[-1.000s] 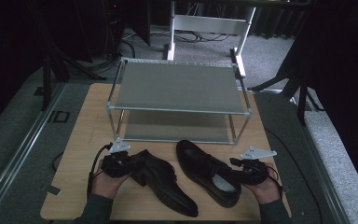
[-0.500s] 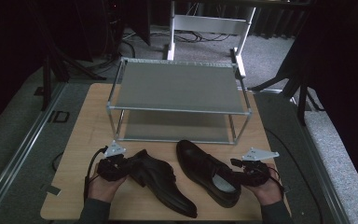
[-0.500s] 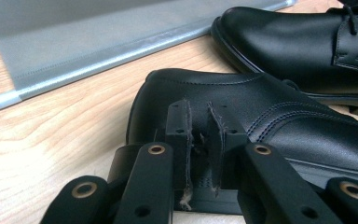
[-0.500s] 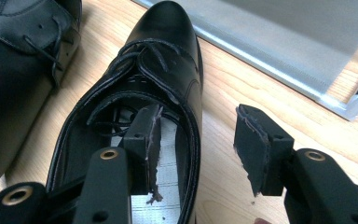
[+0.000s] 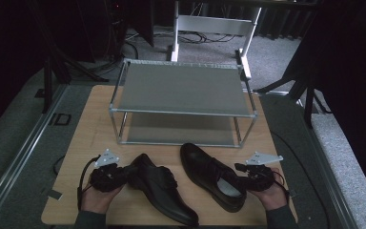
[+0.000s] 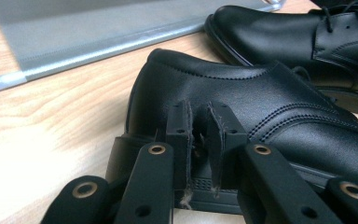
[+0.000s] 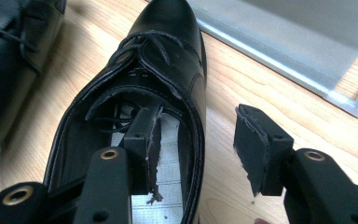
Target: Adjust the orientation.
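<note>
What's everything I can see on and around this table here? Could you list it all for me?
Black leather lace-up shoes: two, black, front of table; left shoe, right shoe.
Two-tier metal shoe rack: one, grey, rear of table.
Light wooden tabletop: one, tan.
White metal frame: one, on the floor beyond the rack.
Left gripper: black, fingers nearly together against the left shoe's heel.
Right gripper: black, fingers astride the right shoe's side wall, one inside, not pressing.

Two black lace-up shoes (image 5: pixel 162 188) (image 5: pixel 212 175) upright, side by side on table
</note>
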Demonstrator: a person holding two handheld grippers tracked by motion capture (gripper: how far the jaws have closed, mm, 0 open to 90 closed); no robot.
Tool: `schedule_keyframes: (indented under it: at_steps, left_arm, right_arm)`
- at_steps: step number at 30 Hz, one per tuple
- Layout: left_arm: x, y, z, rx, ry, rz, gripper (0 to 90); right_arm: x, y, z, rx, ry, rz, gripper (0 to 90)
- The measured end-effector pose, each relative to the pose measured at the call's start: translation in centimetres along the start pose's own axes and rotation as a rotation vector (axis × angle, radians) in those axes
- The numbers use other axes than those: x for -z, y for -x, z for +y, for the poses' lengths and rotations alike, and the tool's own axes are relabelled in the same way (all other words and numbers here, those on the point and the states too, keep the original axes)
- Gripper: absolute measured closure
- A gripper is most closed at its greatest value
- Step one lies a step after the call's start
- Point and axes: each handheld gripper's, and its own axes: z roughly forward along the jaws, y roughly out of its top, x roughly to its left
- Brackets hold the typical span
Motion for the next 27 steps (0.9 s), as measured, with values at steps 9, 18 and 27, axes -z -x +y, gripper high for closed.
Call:
schedule_keyframes:
  at_steps: [9, 18, 27]
  left_arm:
    - [1.6, 0.1, -1.7, -0.011, -0.003, 0.009, 79.0]
    - [2.7, -0.5, -3.3, 0.015, -0.003, -0.017, 75.1]
    - [4.1, -1.4, -3.5, 0.045, 0.017, 0.044, 65.8]
  right_arm:
    - [-0.3, 0.0, 0.1, 0.012, -0.008, 0.009, 51.6]
    - [-0.3, 0.0, -0.1, 0.012, -0.013, 0.01, 52.2]
    - [-0.4, 0.0, -0.4, 0.009, -0.015, 0.011, 51.8]
